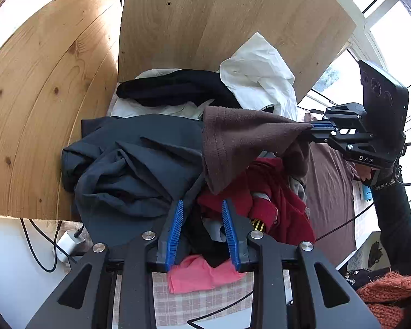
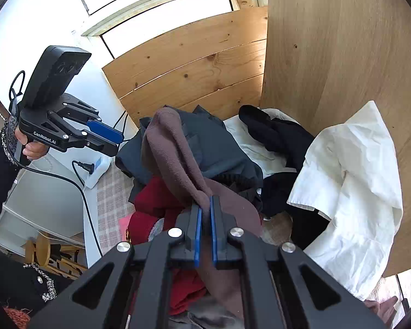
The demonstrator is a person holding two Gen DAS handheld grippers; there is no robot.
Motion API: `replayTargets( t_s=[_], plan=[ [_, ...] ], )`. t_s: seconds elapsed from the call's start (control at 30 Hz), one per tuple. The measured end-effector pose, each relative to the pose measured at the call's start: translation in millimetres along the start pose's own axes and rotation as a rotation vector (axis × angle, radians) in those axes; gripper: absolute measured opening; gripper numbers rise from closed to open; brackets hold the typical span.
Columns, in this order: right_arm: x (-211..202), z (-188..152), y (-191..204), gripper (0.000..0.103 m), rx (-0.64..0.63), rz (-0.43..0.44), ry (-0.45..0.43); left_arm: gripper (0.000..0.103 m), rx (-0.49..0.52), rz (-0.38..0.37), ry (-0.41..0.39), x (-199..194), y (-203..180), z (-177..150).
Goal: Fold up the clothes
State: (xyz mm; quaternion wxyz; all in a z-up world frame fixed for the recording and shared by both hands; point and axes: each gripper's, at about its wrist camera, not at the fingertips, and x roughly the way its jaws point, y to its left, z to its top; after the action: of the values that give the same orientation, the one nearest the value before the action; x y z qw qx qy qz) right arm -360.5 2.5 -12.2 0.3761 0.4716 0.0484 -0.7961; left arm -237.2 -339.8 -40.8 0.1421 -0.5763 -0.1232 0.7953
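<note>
Left hand-held gripper [image 1: 202, 231] hangs partly open and empty over the clothes pile [image 1: 156, 159]; better pinch the brown fleece [image 1: 241, 139] at its free hem. Right hand-held gripper [image 2: 205, 227] grips that fleece, lifted above the pile's middle.

A brown fleece garment [image 1: 241, 137] hangs lifted by one edge above a crumpled heap: dark grey garment [image 1: 128, 164], red garment [image 1: 282, 205], black garment [image 1: 175, 86], white shirt [image 1: 260, 71], pink cloth [image 1: 200, 274].
</note>
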Motion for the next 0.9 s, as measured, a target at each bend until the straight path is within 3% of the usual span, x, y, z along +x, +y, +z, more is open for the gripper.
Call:
replayTargets(
  t_s=[0.23, 0.27, 0.3, 0.43, 0.57, 0.63, 0.7, 0.73, 0.9],
  plan=[
    [1, -1, -12, 0.005, 0.037, 0.024, 0.007, 0.032, 0.084, -0.021, -0.016, 31, -24, 10],
    [1, -1, -14, 0.006, 0.040, 0.026, 0.008, 0.026, 0.097, -0.018, -0.023, 33, -29, 11],
    [1, -1, -15, 0.006, 0.043, 0.025, 0.007, 0.000, 0.116, -0.001, -0.026, 34, -34, 13],
    [-5, -2, -19, 0.006, 0.051, 0.016, -0.001, 0.001, 0.184, 0.035, -0.038, 23, -51, 15],
    [-19, -6, -25, 0.006, 0.070, 0.020, -0.029, 0.001, 0.206, 0.034, -0.084, -23, -60, 12],
    [-22, -6, -28, 0.010, 0.081, 0.015, -0.038, 0.001, 0.196, 0.029, -0.100, -49, -60, 10],
    [-23, -9, -30, 0.041, 0.090, -0.021, -0.040, 0.001, 0.190, 0.065, -0.107, -69, -56, 6],
    [-24, -10, -31, 0.046, 0.095, -0.039, -0.041, 0.001, 0.186, 0.079, -0.108, -76, -54, 3],
    [-23, -41, -55, 0.048, 0.152, -0.070, -0.021, 0.001, 0.146, 0.071, -0.071, -74, -35, -27]
  ],
)
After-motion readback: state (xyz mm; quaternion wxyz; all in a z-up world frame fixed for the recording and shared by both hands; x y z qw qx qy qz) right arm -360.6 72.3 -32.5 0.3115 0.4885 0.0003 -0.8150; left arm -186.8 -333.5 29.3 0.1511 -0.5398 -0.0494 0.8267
